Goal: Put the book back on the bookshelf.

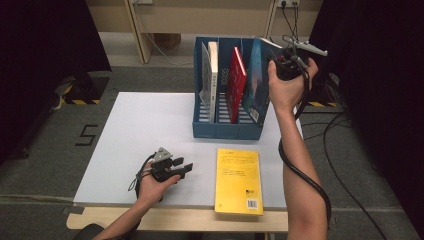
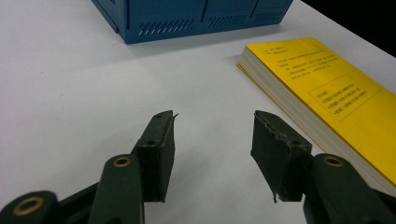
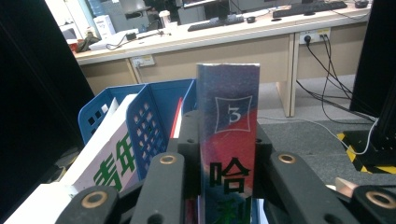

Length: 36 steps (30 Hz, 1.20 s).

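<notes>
A blue file rack stands at the back of the white table. A dark blue book leans in the rack's right compartment, and my right gripper is shut on its upper spine. In the right gripper view the jaws clamp the book's spine, which bears a "3". A yellow book lies flat near the front edge. My left gripper rests low on the table to the left of it, open and with nothing in it, with the yellow book to its right.
A red book leans in the middle compartment and white books stand in the left one. The yellow book overhangs the table's front edge slightly. Black curtains flank the table, and cables run across the floor at right.
</notes>
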{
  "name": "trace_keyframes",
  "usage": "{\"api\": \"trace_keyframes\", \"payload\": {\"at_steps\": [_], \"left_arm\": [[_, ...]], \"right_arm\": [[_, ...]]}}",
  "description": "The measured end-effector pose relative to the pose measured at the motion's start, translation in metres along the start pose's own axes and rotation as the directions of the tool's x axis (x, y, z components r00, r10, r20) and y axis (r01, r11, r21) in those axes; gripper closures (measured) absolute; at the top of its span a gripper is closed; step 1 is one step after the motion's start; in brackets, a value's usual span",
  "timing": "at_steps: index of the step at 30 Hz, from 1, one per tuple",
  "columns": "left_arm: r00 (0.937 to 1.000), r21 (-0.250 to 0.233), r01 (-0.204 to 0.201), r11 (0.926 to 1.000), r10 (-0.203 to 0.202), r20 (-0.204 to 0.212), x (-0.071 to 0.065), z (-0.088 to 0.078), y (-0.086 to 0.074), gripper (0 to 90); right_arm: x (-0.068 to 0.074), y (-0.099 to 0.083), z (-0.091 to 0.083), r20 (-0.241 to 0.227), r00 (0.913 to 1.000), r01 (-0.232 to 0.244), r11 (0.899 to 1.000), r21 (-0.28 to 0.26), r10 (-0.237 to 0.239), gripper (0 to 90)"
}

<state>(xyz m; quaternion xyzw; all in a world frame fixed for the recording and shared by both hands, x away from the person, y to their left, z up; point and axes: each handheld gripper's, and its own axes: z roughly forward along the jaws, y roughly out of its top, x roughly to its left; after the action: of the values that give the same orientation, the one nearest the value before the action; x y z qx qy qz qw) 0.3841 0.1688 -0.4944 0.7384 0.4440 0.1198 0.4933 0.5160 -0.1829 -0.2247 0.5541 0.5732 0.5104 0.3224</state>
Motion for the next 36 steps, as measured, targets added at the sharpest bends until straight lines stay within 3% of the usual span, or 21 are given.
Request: {"api": "trace_keyframes", "payload": {"at_steps": [11,23,36], "left_arm": [[1.0,-0.001,0.002,1.0,-0.002,-0.001,0.002,-0.002,0.0,48.5],[1.0,0.001,0.004,1.0,-0.004,-0.005,0.003,-0.001,-0.001,48.5],[1.0,0.002,0.007,1.0,-0.007,-0.007,0.004,-0.001,-0.002,48.6]], "right_arm": [[0.001,0.0,0.009,0.006,0.9999,-0.013,1.0,-0.01,0.013,75.1],[0.005,-0.004,0.023,0.014,0.9998,0.013,1.0,0.0,-0.013,75.1],[0.008,-0.008,0.035,0.017,0.9998,0.009,1.0,0.001,-0.009,75.0]]}}
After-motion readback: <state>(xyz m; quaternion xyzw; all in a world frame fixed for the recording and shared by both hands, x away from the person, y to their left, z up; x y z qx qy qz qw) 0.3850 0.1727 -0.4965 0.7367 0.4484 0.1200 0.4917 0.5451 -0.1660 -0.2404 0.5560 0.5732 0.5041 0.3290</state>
